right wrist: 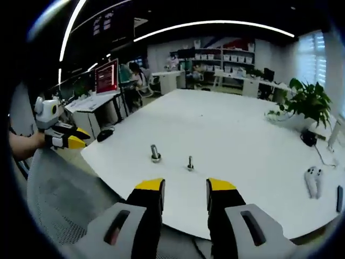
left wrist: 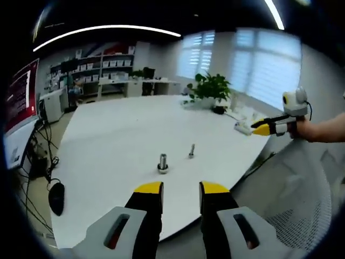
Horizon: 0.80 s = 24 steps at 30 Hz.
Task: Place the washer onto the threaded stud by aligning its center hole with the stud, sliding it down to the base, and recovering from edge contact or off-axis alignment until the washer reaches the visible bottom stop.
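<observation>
Left tongs [left wrist: 181, 189]: seen spread at 6 o'clock in the left gripper view, nothing held between the yellow tips; held back off the counter's near edge, judged a waiting stance before any approach.
Right tongs [right wrist: 185, 186]: likewise spread and unloaded at 6 o'clock in the right gripper view; also seen at 3 o'clock in the left gripper view, well apart from the parts.
Counter [left wrist: 124, 129]: a broad white top, bare around the parts; its rounded near edge is passed just ahead of both tongs.
Larger stud [left wrist: 163, 163]: stood upright near the counter's front edge, a wider collar at its base; whether that collar is the washer or a fixed stop cannot be told.
Smaller stud [left wrist: 191, 151]: stood upright just beside the larger one, toward 2 o'clock of it; a loose washer cannot be made out at this size.
Open room: free counter is left on every side of both studs, so a descent from above is judged unobstructed.
Plant [left wrist: 211, 89]: set at the far edge, well clear.
Mesh chair [right wrist: 59, 194]: placed below the tongs, outside the working area.
</observation>
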Available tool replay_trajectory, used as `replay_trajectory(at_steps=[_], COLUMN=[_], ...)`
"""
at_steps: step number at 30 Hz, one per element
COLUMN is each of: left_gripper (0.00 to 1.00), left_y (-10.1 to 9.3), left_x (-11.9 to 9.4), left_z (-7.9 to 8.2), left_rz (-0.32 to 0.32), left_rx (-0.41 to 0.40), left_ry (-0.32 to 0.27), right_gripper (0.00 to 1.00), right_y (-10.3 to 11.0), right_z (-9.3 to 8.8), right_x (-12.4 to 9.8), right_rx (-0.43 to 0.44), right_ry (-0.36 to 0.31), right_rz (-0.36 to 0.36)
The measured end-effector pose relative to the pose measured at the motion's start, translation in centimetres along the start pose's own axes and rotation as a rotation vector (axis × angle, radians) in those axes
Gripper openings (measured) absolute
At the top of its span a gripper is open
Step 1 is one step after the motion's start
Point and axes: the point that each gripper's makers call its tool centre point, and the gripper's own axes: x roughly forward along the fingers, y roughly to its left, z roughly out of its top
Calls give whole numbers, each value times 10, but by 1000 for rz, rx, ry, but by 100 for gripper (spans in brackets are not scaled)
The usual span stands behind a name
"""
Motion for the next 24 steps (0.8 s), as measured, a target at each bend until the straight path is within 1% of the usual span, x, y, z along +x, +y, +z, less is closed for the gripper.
replay_trajectory(at_steps=[1, 3, 4, 5, 6, 7, 8, 9, 10, 11, 13, 16, 18, 20, 21, 23, 24], left_gripper=[24, 24, 24, 24, 24, 24, 24, 23, 22, 22, 22, 22, 23, 23, 24, 24, 24], left_y=[1, 3, 3, 4, 3, 1, -2, -4, -5, -5, -4, -4, -3, -3, -4, -4, -5], left_x=[0, -1, -1, -1, -1, 0, 1, 2, 2, 2, 2, 3, 2, 2, 3, 3, 3], left_z=[0, 1, 1, 2, 3, 5, 5, 5, 4, 4, 3, 4, 6, 7, 6, 5, 7], left_rz=[-1, 3, 4, 6, 8, 5, 1, -3, -5, -9, -9, -7, 16, 10, 5, 5, 4], left_rx=[-6, -24, -24, -23, -16, 9, 40, 43, 46, 45, 45, 39, 69, 62, 50, 52, 56], left_ry=[-1, -10, -13, -15, -18, -20, -15, -10, -7, -5, -2, -9, -11, -22, -18, -13, -20], right_gripper=[33, 33, 33, 34, 37, 39, 40, 40, 39, 39, 39, 38, 37, 37, 37, 37, 37], right_y=[-1, 0, 0, 3, 7, 10, 10, 9, 8, 10, 14, 14, 13, 12, 11, 10, 10], right_z=[1, 5, 5, 7, 11, 16, 14, 12, 5, 4, 6, 5, 5, 6, 7, 7, 6], right_x=[0, 1, 2, 1, 1, 1, 1, 2, 3, 4, 3, 3, 2, 0, 0, 0, 0], right_rx=[-14, -2, -1, 4, 23, 44, 35, 21, 7, 18, 17, -1, 14, 9, 8, 9, 7], right_ry=[-10, -54, -60, -62, -85, -124, -118, -106, -72, -69, -73, -68, -68, -75, -80, -79, -76], right_rz=[-9, -21, -21, -10, 12, 30, 29, 21, 14, 23, 40, 36, 33, 24, 22, 18, 18])
